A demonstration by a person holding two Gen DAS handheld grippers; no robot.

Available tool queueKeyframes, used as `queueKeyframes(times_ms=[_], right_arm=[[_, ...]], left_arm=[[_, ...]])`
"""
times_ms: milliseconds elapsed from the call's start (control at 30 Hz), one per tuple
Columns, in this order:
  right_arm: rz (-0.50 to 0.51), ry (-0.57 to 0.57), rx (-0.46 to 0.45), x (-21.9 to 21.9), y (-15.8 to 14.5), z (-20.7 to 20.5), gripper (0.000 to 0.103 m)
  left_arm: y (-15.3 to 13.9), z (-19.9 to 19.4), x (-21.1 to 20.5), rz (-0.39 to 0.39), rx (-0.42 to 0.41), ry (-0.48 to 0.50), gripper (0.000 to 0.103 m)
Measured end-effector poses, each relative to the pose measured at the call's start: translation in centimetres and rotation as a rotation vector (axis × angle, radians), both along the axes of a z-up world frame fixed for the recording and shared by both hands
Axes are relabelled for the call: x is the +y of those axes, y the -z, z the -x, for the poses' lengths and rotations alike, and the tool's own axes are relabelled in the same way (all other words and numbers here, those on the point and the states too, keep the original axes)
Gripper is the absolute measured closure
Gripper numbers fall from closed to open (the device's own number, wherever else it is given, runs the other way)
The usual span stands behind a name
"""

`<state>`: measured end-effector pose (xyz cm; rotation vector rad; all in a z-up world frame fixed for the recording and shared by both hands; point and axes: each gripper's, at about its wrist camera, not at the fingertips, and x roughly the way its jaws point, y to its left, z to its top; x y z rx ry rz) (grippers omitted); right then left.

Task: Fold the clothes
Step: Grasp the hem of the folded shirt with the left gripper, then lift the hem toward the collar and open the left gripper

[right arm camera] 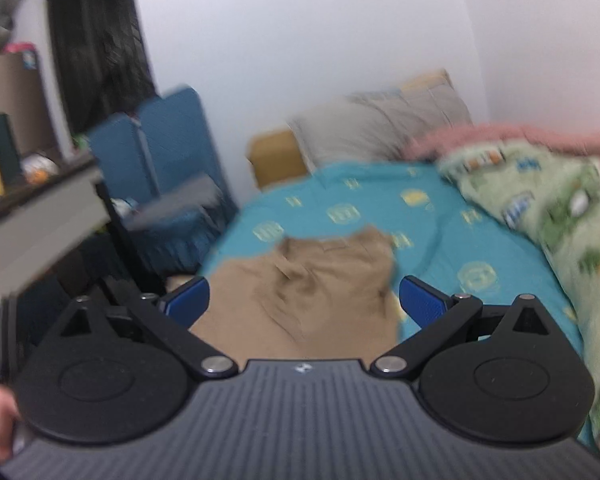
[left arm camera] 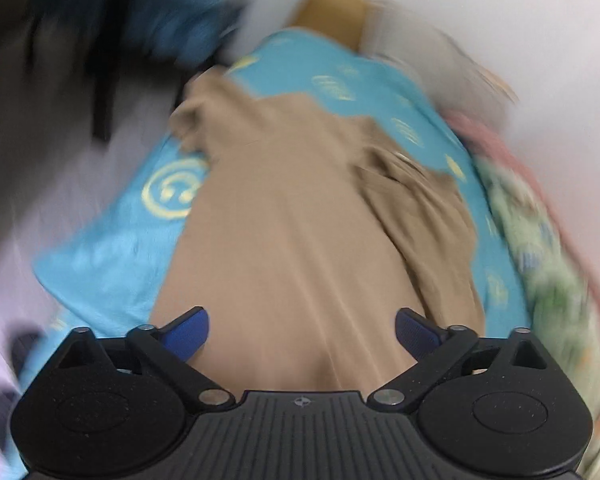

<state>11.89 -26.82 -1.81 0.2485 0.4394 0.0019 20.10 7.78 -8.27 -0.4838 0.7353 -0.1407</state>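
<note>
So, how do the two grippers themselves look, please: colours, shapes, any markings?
The left gripper and the right gripper look alike: a ribbed dark grey body with a small round emblem, two round black discs, black linkage arms with silver rivets, and blue textured finger pads. No cables show.

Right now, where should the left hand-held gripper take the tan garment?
Take the near hem of the tan garment, coming from the bed's foot, straight ahead of the open left hand-held gripper. That end lies flat and smooth; the far end and right side are bunched.
</note>
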Motion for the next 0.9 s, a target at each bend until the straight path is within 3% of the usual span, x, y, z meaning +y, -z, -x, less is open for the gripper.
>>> queueKeyframes(times_ms=[133, 300, 633, 667, 700, 767, 800, 900], right_arm=[[0.059, 0.033, 0.082, -0.6, 2.0, -1.6, 0.000], [0.000, 0.010, 0.158, -1.0, 4.1, -4.4, 0.000], [-0.039, -0.051, 0.262, -0.1, 7.7, -8.7, 0.000], [-0.042, -0.054, 0.267, -0.1, 7.8, -8.8, 0.000], [-0.042, -0.055, 0.272, -0.1, 8.0, -8.9, 0.000], [-0.044, -0.058, 0.278, -0.1, 8.2, -9.0, 0.000], [-0.047, -0.057, 0.279, -0.2, 8.1, -9.1, 0.000], [-0.053, -0.048, 0.256, -0.6, 7.8, -8.8, 0.000]], left_arm=[[3.8, -5.4, 2.8, 0.182, 0.052, -0.111, 0.007], [8.6, -12.1, 6.2, 0.409, 0.116, -0.249, 0.005], [9.9, -21.5, 7.5, 0.286, 0.065, -0.442, 0.018], [10.0, -22.3, 7.7, 0.278, 0.065, -0.464, 0.028], [9.7, -22.9, 7.3, 0.246, 0.073, -0.460, 0.053], [8.9, -24.3, 6.6, 0.181, 0.088, -0.448, 0.085], [8.6, -24.9, 6.2, 0.148, 0.096, -0.442, 0.090], [5.4, -25.2, 3.4, -0.064, 0.000, -0.344, 0.092]])
